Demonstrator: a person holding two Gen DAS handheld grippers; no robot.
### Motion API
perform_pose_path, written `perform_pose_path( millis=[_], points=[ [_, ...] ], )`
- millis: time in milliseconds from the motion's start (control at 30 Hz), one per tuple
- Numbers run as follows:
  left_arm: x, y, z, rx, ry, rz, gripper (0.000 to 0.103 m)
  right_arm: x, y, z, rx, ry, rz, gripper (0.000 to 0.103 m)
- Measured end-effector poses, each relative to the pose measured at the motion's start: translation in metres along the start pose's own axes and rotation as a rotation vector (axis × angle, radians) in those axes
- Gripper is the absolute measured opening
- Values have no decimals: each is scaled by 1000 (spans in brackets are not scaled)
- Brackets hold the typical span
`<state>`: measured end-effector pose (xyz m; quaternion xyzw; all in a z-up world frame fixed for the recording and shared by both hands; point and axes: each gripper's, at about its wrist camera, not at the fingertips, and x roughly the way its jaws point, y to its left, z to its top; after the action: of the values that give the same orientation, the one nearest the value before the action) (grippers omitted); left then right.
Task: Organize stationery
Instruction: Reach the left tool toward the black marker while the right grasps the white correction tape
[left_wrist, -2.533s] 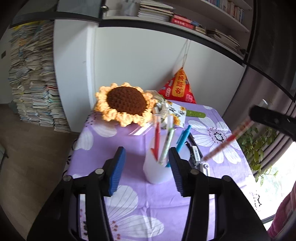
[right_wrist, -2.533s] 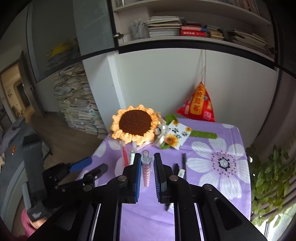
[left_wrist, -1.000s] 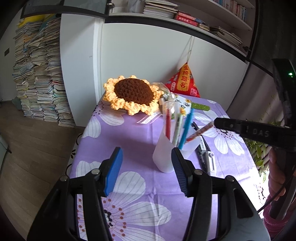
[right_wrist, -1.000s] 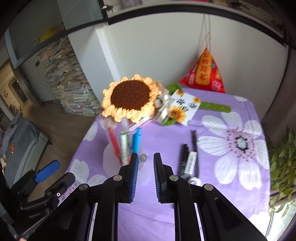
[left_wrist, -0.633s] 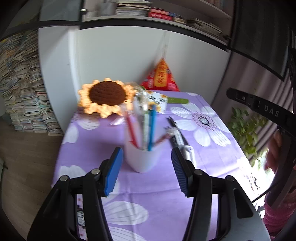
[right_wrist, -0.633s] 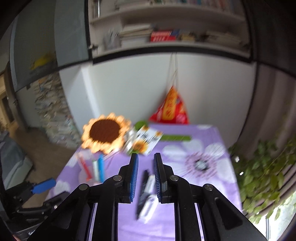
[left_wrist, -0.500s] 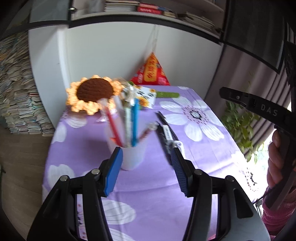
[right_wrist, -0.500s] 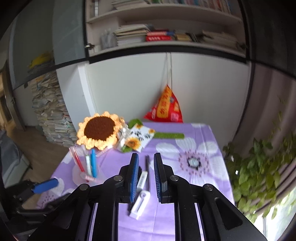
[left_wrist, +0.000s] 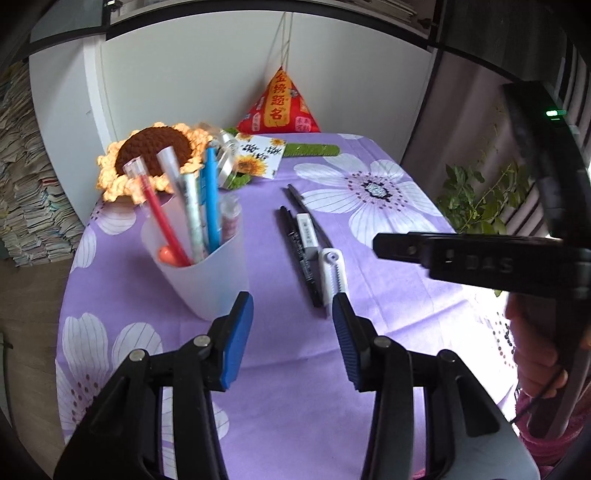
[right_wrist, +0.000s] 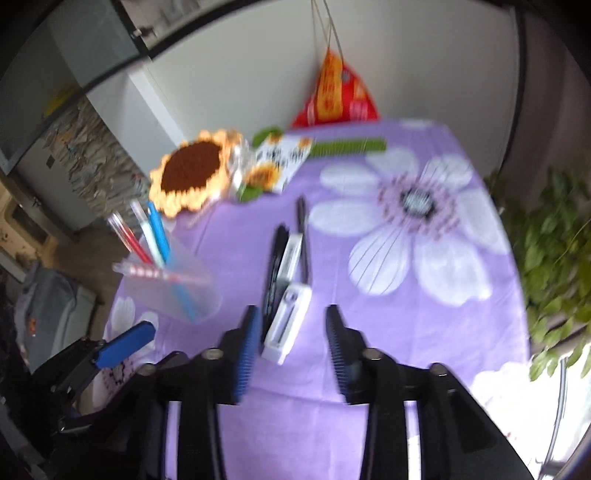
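Observation:
A translucent white cup (left_wrist: 207, 273) stands on the purple flowered tablecloth (left_wrist: 280, 387) and holds a red pen (left_wrist: 159, 218), a blue pen (left_wrist: 211, 206) and two patterned ones. To its right lie two black pens (left_wrist: 295, 243) and a white cutter-like tool (left_wrist: 330, 275). My left gripper (left_wrist: 291, 314) hovers low before the cup's right side; its jaws are closing with nothing between them. My right gripper (right_wrist: 293, 321) is blurred, its jaws opening above the near end of the white tool (right_wrist: 290, 321), pads clear of it. The cup (right_wrist: 173, 291) sits to its left.
A crochet sunflower (left_wrist: 155, 147), a sunflower card (left_wrist: 258, 155), a green strip (left_wrist: 312, 149) and a red triangular pouch (left_wrist: 279, 107) line the table's far side by the white wall. A leafy plant (left_wrist: 476, 199) stands off the right edge. Paper stacks (left_wrist: 22, 184) fill the left.
The right gripper left the pink patterned pen in the cup, swung right over the loose pens and opened its jaws. The left gripper shifted right, so the cup now sits left of it.

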<state>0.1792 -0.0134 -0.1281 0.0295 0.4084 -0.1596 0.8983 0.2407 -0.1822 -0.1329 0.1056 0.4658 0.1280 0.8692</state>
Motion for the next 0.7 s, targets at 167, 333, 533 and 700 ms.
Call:
perform_pose_path(
  millis=[167, 333, 533, 700],
  points=[
    [-3, 11, -7, -14, 9, 18, 41, 33, 3, 3, 33, 87, -35, 39],
    [-5, 17, -9, -16, 3, 16, 41, 58, 1, 8, 94, 140, -63, 39],
    [0, 21, -10, -13, 8, -2, 41, 71, 2, 20, 128, 154, -105, 39],
    [1, 25, -12, -19, 12, -7, 41, 87, 5, 23, 149, 195, -132, 39]
  ],
)
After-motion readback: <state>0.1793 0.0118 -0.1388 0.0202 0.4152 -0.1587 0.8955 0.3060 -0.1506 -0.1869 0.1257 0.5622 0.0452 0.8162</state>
